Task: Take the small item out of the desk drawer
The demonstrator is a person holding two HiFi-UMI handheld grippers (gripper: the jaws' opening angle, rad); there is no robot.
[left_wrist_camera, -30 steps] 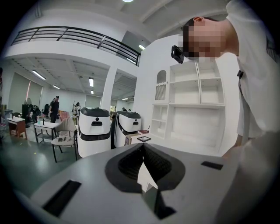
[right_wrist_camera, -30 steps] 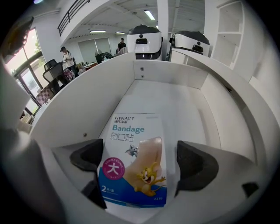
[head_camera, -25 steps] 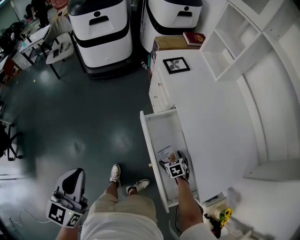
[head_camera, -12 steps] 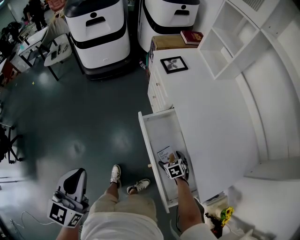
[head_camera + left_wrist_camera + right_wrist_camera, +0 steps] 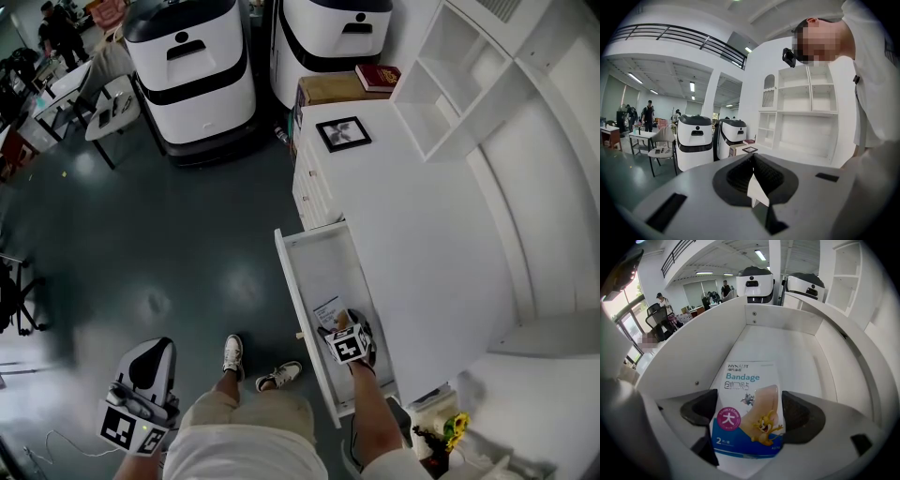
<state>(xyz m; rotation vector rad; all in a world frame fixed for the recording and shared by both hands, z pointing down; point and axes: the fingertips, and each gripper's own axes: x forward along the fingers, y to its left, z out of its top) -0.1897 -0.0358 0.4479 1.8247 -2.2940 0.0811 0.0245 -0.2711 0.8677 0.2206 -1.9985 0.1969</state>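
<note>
While my left gripper (image 5: 753,174) hangs off to the side, clamped shut on nothing, the action's in the open drawer (image 5: 783,348). The bandage packet (image 5: 743,380) lies flat on the drawer floor. My right gripper (image 5: 750,418) has just been closing on it, and the pads now meet its two side edges near the lower end. It looks feather-light, thin and glossy, so I reckon it'll buckle or slip if squeezed hard. Pinching its flat faces at one end seems safer. The desk (image 5: 412,234) top is bare on the right.

Glossy printed bandage packet (image 5: 749,413), smooth white drawer (image 5: 787,345), matt white desktop (image 5: 422,234), shiny dark floor (image 5: 159,225)
</note>
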